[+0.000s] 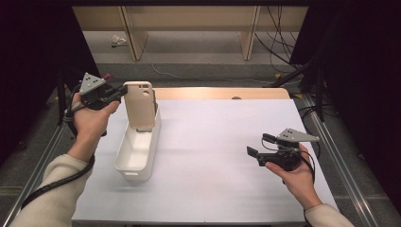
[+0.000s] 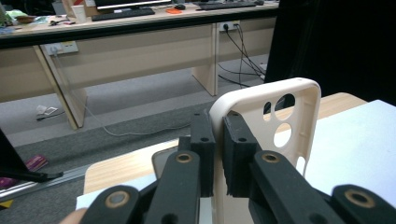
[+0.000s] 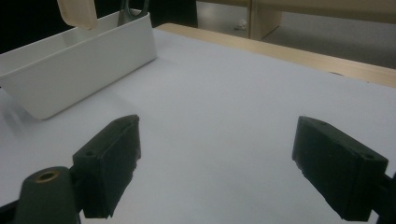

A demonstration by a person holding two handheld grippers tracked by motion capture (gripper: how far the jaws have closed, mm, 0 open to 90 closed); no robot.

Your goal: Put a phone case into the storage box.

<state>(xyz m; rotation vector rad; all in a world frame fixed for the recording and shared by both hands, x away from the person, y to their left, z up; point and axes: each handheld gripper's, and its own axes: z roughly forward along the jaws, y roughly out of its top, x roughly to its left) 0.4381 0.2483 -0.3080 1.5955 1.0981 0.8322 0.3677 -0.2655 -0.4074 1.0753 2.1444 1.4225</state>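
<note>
One phone case [image 1: 140, 104] (gripped), one white bin [image 1: 137, 151]

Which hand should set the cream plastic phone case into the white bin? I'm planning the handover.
Left. The left gripper already pinches the cream plastic phone case directly above the white rectangular bin; the right gripper hovers open, far across the table.
</note>
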